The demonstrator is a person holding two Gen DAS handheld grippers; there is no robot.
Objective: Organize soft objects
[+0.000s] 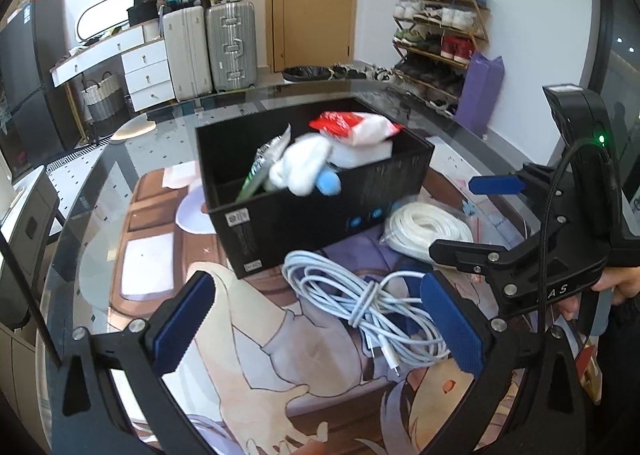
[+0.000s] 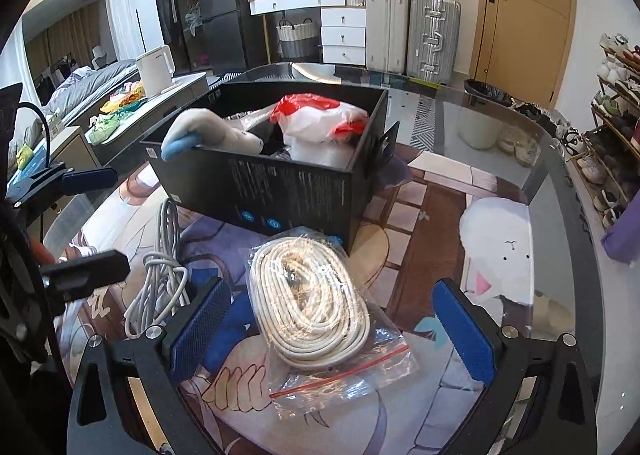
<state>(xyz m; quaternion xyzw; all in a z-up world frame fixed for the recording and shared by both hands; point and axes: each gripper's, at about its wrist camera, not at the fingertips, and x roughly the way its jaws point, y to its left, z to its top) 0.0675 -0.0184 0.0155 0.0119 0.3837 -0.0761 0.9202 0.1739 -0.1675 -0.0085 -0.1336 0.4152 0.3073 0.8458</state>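
A black box (image 1: pixel 304 223) (image 2: pixel 280 183) stands on the glass table and holds a white and blue plush toy (image 1: pixel 306 169) (image 2: pixel 216 135), a red and white plastic bag (image 1: pixel 356 127) (image 2: pixel 320 117) and a green packet (image 1: pixel 256 175). In front of it lie a bundled pale blue cable (image 1: pixel 360 303) (image 2: pixel 160 275) and a coiled white cord in a clear zip bag (image 1: pixel 428 231) (image 2: pixel 312 299). My left gripper (image 1: pixel 320 327) hangs open above the blue cable. My right gripper (image 2: pixel 332 327) is open around the bagged cord, above it.
The round glass table (image 1: pixel 100 175) (image 2: pixel 560 183) lies over a cartoon print mat. Around it stand suitcases (image 1: pixel 230 43), a white drawer desk (image 1: pixel 144 71), a shoe rack (image 1: pixel 440 39) and a side counter with a white kettle (image 2: pixel 154 69). A hand (image 1: pixel 624 287) holds the right gripper.
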